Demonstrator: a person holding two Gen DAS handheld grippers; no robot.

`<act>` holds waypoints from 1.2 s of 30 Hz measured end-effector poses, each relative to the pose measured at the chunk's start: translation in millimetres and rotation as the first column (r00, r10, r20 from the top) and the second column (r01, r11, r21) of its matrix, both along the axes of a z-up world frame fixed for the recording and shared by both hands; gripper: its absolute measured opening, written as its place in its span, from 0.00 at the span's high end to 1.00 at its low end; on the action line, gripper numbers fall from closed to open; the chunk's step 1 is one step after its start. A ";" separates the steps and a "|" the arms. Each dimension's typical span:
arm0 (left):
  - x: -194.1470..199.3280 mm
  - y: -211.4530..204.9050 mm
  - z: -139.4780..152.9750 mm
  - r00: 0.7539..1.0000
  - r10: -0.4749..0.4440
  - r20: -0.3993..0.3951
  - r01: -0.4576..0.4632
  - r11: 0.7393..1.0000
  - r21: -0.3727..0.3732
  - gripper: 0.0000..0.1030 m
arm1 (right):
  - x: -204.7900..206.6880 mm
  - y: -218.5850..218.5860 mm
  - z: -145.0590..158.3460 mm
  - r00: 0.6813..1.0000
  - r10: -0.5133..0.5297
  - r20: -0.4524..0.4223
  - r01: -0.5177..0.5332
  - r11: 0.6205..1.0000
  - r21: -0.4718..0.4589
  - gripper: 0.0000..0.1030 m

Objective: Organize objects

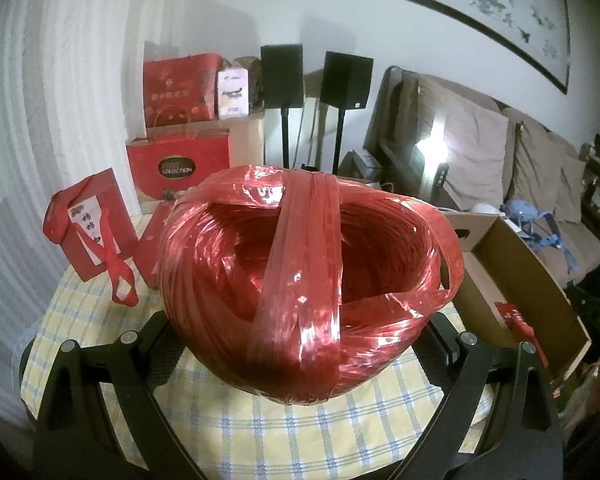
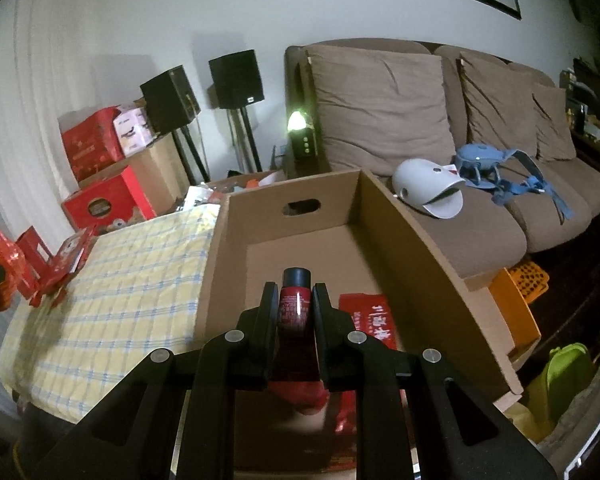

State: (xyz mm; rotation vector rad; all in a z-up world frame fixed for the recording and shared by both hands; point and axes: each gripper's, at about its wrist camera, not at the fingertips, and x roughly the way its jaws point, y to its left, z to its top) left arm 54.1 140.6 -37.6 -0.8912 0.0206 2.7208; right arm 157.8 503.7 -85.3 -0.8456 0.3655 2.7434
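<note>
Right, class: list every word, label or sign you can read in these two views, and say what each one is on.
"COLLECTION": oval label on the red gift box.
Brush characters on the small red bag: too blurred to read.
Gold print on the back red box: unreadable.
White pack: print blurred.
White characters on the red packet in the cardboard box: unclear.
Red bottle print: too small.

Checked-cloth table [image 1: 308, 432] bearing red twine ball [image 1: 308, 264], small red gift bags [image 1: 88, 224], perhaps cardboard box [image 2: 400, 240].

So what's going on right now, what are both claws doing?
Left gripper wide around the big red twine roll on the table. Right gripper shut on a red bottle, over the cardboard box. Nothing blocking.
</note>
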 end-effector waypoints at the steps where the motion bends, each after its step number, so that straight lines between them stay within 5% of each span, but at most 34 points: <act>1: 0.1 0.7 0.7 1.000 -0.002 -0.001 0.002 1.000 0.001 0.07 | 0.4 1.9 0.1 1.000 -0.004 0.000 0.004 1.000 0.000 0.85; 36: 0.8 40.4 6.4 0.997 -0.076 0.013 0.076 0.997 -0.003 0.07 | 7.1 14.8 -0.3 0.999 -0.048 -0.008 0.048 0.999 0.011 0.85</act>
